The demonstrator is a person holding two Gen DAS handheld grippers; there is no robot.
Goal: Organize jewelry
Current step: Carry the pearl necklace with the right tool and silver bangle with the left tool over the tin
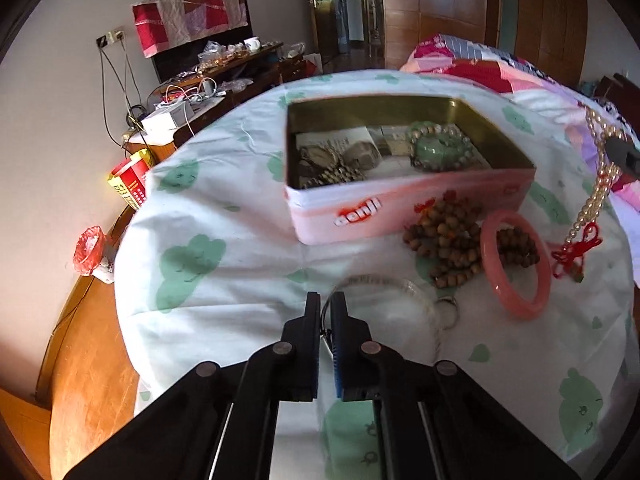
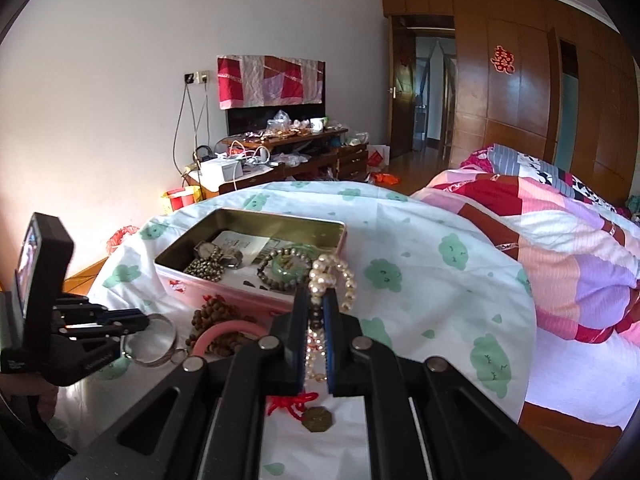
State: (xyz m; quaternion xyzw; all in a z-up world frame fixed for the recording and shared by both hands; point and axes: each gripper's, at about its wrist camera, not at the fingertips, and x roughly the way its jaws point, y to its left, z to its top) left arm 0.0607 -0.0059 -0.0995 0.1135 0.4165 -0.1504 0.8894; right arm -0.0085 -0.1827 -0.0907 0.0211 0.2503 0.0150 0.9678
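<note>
Open tin [image 1: 408, 204] mouth unobstructed above; wooden beads [image 1: 452, 240], pink bangle [image 1: 516, 264] crowding its front.

Left gripper [image 1: 326, 300]: matte black plastic fingers, blue pad lining on the inner faces, round silver-brown pivot pins on the black linkage arms. Right gripper [image 2: 316, 304]: same build, black fingers, blue pad edge, flat metallic pivot pins.

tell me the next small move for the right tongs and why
Probably carry the pearl strand over the open tin and let go. The right tongs are shut on the strand, it hangs clear of the cloth, and the tin already holds other jewelry.
</note>
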